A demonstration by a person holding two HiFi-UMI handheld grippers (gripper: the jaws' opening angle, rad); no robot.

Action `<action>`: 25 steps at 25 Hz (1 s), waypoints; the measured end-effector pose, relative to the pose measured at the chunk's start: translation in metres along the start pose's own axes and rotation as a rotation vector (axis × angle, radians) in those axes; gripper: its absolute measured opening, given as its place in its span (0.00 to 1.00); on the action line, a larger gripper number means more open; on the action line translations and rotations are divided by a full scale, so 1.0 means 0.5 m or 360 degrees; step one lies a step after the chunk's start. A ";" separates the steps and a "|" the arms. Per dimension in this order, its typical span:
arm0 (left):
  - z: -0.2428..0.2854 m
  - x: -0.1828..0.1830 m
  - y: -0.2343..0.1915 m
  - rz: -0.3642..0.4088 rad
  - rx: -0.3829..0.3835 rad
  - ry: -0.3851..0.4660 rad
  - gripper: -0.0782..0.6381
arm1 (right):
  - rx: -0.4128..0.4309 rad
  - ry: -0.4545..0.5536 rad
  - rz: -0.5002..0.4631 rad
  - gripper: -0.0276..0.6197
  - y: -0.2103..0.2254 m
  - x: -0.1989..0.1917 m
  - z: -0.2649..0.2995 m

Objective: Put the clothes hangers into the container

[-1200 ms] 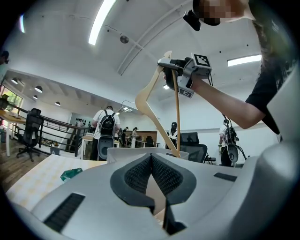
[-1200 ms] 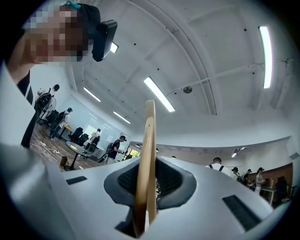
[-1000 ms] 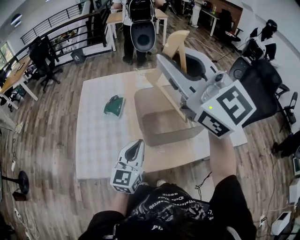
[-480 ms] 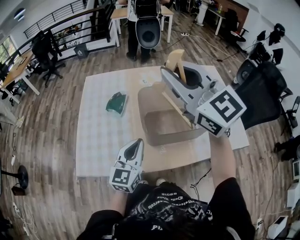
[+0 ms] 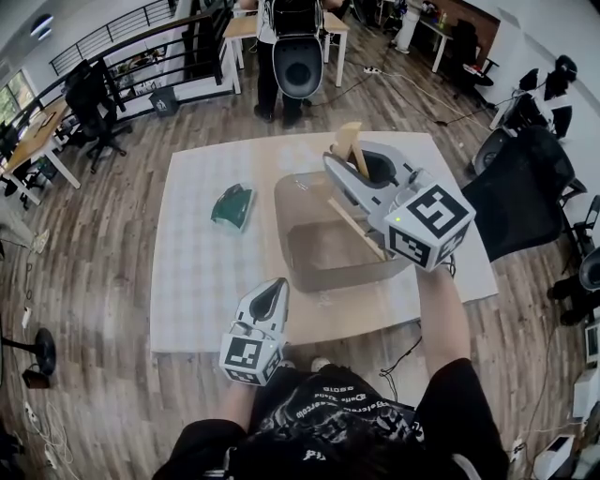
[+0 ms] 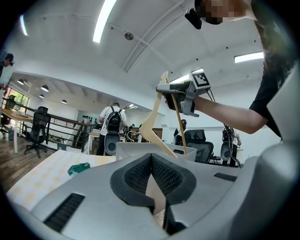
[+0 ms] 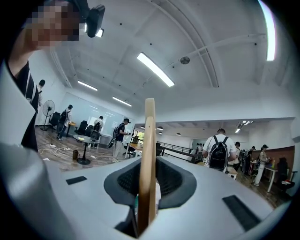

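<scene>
Hovering over the clear container (image 5: 309,278) on the white mat (image 5: 202,281), the right gripper (image 5: 336,173) pinches a wooden clothes hanger (image 5: 348,141) – the left gripper (image 5: 270,292), jaws pressed together and empty, sits near the person's body

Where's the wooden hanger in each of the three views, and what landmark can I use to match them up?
Head view: hanger right of centre, over the container.
Left gripper view: hanger just above centre, slanting down behind the container's rim.
Right gripper view: hanger edge-on and upright at centre, between the fingers.
Landmark: person with backpack, top centre; left of centre; right.
</scene>
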State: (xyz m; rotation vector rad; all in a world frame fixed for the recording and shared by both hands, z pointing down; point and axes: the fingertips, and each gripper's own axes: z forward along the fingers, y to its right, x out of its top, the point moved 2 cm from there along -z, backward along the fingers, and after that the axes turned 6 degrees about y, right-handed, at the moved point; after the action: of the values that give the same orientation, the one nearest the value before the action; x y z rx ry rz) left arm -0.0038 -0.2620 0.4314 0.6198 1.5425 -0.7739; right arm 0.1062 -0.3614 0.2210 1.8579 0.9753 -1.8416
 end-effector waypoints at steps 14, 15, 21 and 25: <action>0.001 -0.011 0.013 0.0010 0.0021 -0.0003 0.14 | 0.0013 -0.0188 0.0053 0.14 0.012 -0.099 -0.010; 0.001 -0.012 0.013 0.0011 0.0023 -0.0004 0.14 | 0.0014 -0.0199 0.0059 0.14 0.013 -0.106 -0.009; -0.002 -0.014 0.020 0.0012 0.0031 -0.0006 0.14 | 0.0007 -0.0247 0.0086 0.14 0.015 -0.138 -0.012; -0.004 -0.019 0.021 0.0010 0.0036 -0.0010 0.14 | 0.0010 -0.0282 0.0090 0.14 0.013 -0.162 -0.010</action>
State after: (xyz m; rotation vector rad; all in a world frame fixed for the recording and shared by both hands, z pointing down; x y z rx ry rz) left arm 0.0041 -0.2534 0.4398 0.6381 1.5272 -0.7889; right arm 0.1208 -0.3810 0.2985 1.6740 0.8480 -1.9386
